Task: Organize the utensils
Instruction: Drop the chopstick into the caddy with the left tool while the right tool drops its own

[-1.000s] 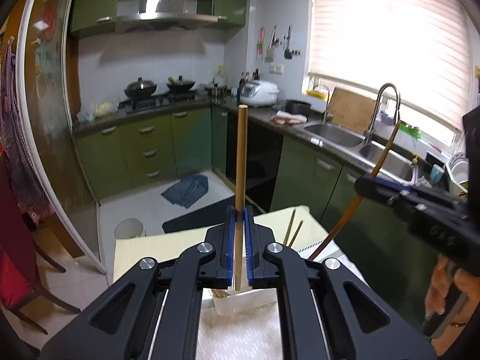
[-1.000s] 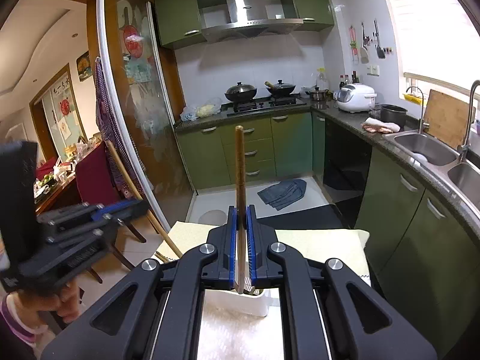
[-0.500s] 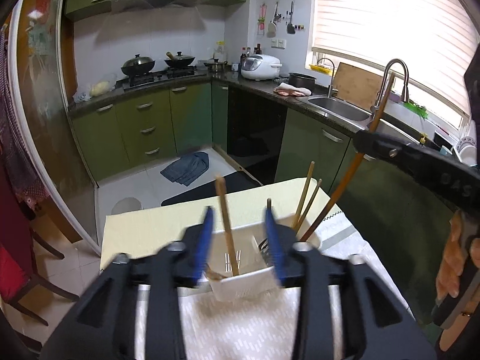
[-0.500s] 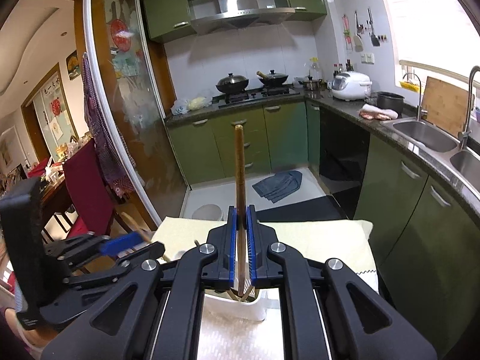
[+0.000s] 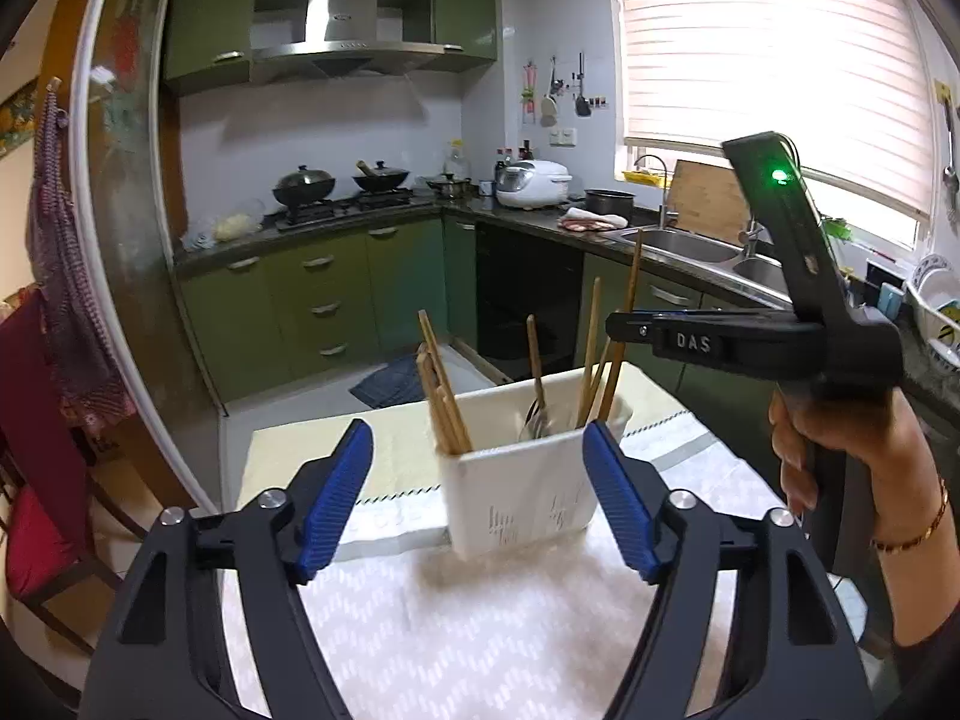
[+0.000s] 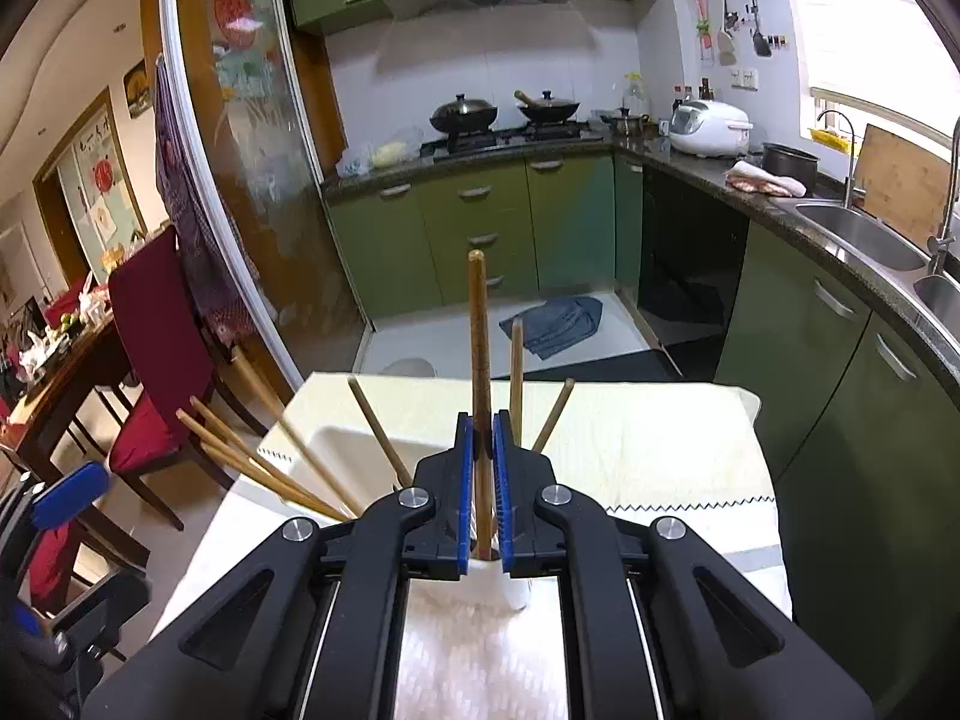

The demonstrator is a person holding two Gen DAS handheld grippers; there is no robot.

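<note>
A white utensil holder [image 5: 522, 492] stands on the table, with chopsticks [image 5: 441, 384] leaning in its left compartment and metal cutlery [image 5: 537, 414] in the middle. My left gripper [image 5: 477, 429] hangs just in front of it. Its jaws are opening, with nothing pressed between the blue pads. My right gripper [image 6: 483, 420] is shut on an upright brown chopstick [image 6: 477, 324] whose lower end reaches into the holder [image 6: 336, 438]. In the left wrist view the right gripper [image 5: 618, 324] holds that chopstick [image 5: 630, 282] over the holder's right compartment.
A white patterned cloth [image 5: 480, 612] and a yellow cloth [image 6: 648, 420] cover the table. A hand [image 5: 840, 456] grips the right tool. A red chair [image 6: 156, 330] stands to the left, and green cabinets and a sink [image 6: 858, 234] to the right.
The left gripper opened and let its chopstick fall into the holder's left compartment. Both grippers came down towards the holder. The right gripper kept its chopstick.
</note>
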